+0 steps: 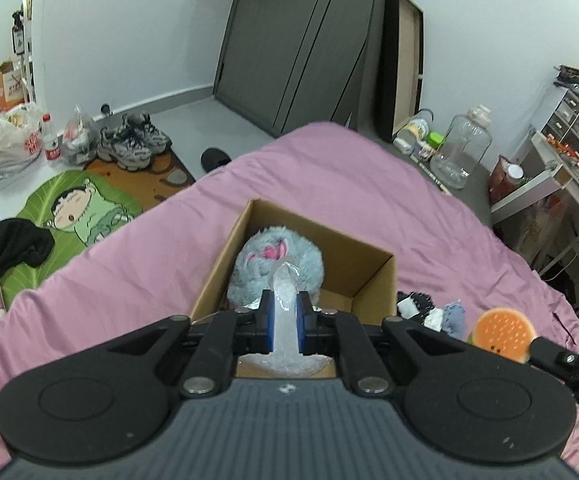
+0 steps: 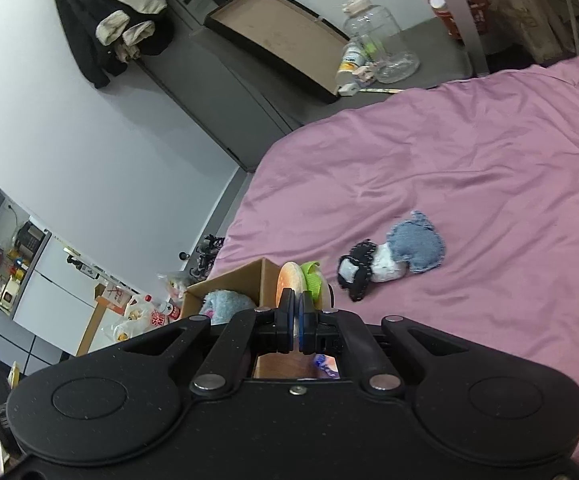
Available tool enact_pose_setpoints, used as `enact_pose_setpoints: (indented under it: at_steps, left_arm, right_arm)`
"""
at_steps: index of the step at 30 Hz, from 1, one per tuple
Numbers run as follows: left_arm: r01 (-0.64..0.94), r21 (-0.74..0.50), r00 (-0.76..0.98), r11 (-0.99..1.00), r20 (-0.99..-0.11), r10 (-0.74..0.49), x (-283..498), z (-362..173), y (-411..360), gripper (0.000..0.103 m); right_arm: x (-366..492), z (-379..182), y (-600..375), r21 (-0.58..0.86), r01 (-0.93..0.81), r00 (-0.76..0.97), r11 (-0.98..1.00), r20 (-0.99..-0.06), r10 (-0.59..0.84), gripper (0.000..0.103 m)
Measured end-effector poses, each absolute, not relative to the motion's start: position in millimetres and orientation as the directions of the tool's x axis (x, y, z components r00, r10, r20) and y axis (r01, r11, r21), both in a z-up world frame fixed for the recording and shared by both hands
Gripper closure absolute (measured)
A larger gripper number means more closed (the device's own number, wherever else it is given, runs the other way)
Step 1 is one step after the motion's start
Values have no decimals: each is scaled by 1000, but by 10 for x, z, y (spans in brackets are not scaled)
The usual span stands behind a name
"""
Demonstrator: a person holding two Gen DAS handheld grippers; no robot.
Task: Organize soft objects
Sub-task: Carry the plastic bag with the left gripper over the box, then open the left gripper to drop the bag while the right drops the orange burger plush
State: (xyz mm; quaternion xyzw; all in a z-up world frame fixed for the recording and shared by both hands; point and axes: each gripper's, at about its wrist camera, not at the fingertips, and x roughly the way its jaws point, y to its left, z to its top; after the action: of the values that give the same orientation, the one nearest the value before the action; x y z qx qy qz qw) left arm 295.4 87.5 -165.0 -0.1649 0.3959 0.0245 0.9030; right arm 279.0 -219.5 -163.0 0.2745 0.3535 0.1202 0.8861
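The cardboard box (image 1: 373, 276) is matt brown, and inside it the grey-blue plush slipper (image 1: 275, 264) looks long-piled and fluffy with a glittery clear sole. The bed sheet (image 2: 469, 160) is smooth pink cloth with soft creases; on it lies a denim doll (image 2: 393, 258) with rough blue fabric and stitched edges.

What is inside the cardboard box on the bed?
A fluffy grey plush toy sits in the cardboard box, its clear wrap held by the left gripper. Anything beneath the toy is covered.

Cardboard box (image 1: 373, 276) sits on bed (image 1: 429, 216), fluffy slipper (image 1: 273, 268) inside it; burger plush (image 1: 503, 334) to box's right, doll (image 2: 393, 260) on bed farther right.
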Motion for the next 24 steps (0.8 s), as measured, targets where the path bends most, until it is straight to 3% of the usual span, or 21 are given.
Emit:
enact_pose_setpoints:
  at_steps: [24]
  left_arm:
    - [-168,-302,672,938,-731,-115,3137,-2054,1143,85]
  right_arm:
    - [3118,-1786,-1442,568,-67,730,820,-532,428,101]
